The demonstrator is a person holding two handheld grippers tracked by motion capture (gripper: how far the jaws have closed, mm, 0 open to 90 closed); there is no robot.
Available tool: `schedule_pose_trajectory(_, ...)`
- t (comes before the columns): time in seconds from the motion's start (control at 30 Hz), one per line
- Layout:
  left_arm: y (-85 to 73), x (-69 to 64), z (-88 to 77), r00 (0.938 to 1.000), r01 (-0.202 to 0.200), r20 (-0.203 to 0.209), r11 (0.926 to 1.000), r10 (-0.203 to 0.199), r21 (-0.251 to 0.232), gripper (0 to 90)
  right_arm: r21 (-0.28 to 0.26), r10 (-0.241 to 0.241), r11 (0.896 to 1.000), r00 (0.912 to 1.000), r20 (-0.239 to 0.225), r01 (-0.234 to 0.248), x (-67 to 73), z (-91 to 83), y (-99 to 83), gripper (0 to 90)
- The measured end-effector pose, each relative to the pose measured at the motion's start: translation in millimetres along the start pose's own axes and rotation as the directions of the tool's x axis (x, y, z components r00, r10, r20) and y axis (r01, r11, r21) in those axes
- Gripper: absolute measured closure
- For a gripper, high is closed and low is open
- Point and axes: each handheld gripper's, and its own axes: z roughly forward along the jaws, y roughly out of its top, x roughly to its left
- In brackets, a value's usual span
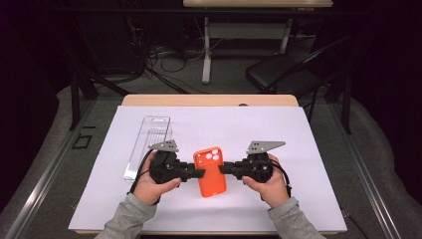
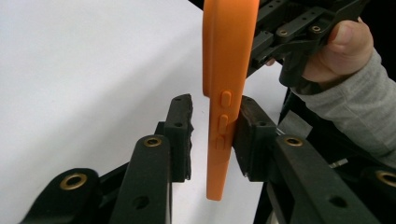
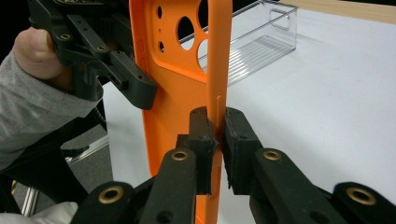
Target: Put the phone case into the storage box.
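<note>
Fingers (image 3: 212, 128) of the right gripper (image 3: 215, 135) pinch the orange rubber phone case (image 1: 210, 172) tight, left gripper (image 2: 212, 135) fingers loosened, so hold it steady.

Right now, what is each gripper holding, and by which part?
The right gripper pinches the orange phone case by one side edge. The left gripper straddles the opposite, buttoned edge, one pad apart, so it isn't gripping.

Phone case (image 1: 210, 172): matt orange, soft-looking plastic or rubber. Tray (image 1: 148, 144), upper left of high view: clear glossy ribbed plastic. Table cover (image 1: 308, 194): smooth white matt sheet. Sleeves (image 1: 124, 216): grey knit cloth.
</note>
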Motion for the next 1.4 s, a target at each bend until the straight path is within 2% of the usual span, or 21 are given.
schedule_pose_trajectory(0.13, -0.4, 1.6, 0.1, 0.9996, -0.006, -0.028, 0.9998, 0.006, -0.02, 63.1, -0.006, 0.008, 1.0, 0.9999, 0.015, -0.008, -2.2, -2.4, 0.3, 82.7)
schedule_pose_trajectory(0.33, -1.0, 3.0, 0.9, 0.9982, 0.014, -0.058, 0.9996, -0.015, -0.023, 58.5, -0.001, 0.004, 1.0, 0.9988, 0.049, -0.004, -3.4, -4.0, 0.0, 82.7)
schedule_pose_trajectory(0.43, -0.9, 3.7, -0.5, 0.9976, 0.024, -0.065, 0.9987, -0.027, -0.044, 55.1, -0.006, 0.002, 1.0, 0.9981, 0.061, -0.002, -3.7, -4.0, -0.2, 82.7)
schedule_pose_trajectory(0.6, -0.4, 4.0, -3.3, 0.9949, 0.013, -0.098, 0.9979, -0.02, -0.064, 50.7, -0.016, 0.002, 1.0, 0.9972, 0.075, 0.0, -4.7, -5.1, -0.2, 82.7)
schedule_pose_trajectory(0.7, -0.6, 3.9, -3.1, 0.9944, 0.013, -0.104, 0.9971, -0.021, -0.075, 48.9, -0.022, 0.003, 1.0, 0.9961, 0.088, -0.001, -5.1, -5.8, -0.2, 82.7)
schedule_pose_trajectory(0.8, -0.9, 3.9, -2.2, 0.9923, 0.017, -0.121, 0.9979, -0.025, -0.063, 48.1, -0.019, -0.005, 1.0, 0.9939, 0.11, 0.007, -5.0, -5.7, -0.6, 82.6)
schedule_pose_trajectory(0.93, 0.2, 3.6, -4.4, 0.9872, -0.023, -0.159, 0.9977, 0.013, -0.063, 47.7, -0.022, -0.009, 1.0, 0.9918, 0.128, 0.012, -4.9, -5.4, -1.1, 82.6)
schedule_pose_trajectory(1.03, 0.9, 1.6, -5.8, 0.9778, -0.034, -0.208, 0.9984, 0.024, -0.046, 44.4, -0.027, -0.004, 1.0, 0.9903, 0.139, 0.007, -5.1, -5.8, -1.3, 82.6)
schedule_pose_trajectory(1.2, 0.7, 3.8, -7.1, 0.9717, -0.047, -0.234, 0.9967, 0.031, -0.066, 43.9, -0.033, 0.001, 0.999, 0.9881, 0.154, 0.004, -5.0, -5.0, -2.4, 82.6)
schedule_pose_trajectory(1.27, 0.7, 5.0, -8.2, 0.9717, -0.046, -0.234, 0.9962, 0.028, -0.074, 43.8, -0.034, -0.004, 0.999, 0.987, 0.161, 0.009, -5.0, -4.6, -2.6, 82.6)
schedule_pose_trajectory(1.33, 1.2, 5.6, -8.3, 0.9745, -0.044, -0.223, 0.9962, 0.027, -0.075, 43.9, -0.042, -0.001, 0.999, 0.9864, 0.165, 0.008, -4.9, -4.3, -2.9, 82.6)
schedule_pose_trajectory(1.4, 1.4, 4.8, -8.0, 0.9736, -0.051, -0.226, 0.996, 0.033, -0.074, 44.0, -0.044, 0.0, 0.999, 0.986, 0.167, 0.007, -4.7, -4.3, -3.1, 82.6)
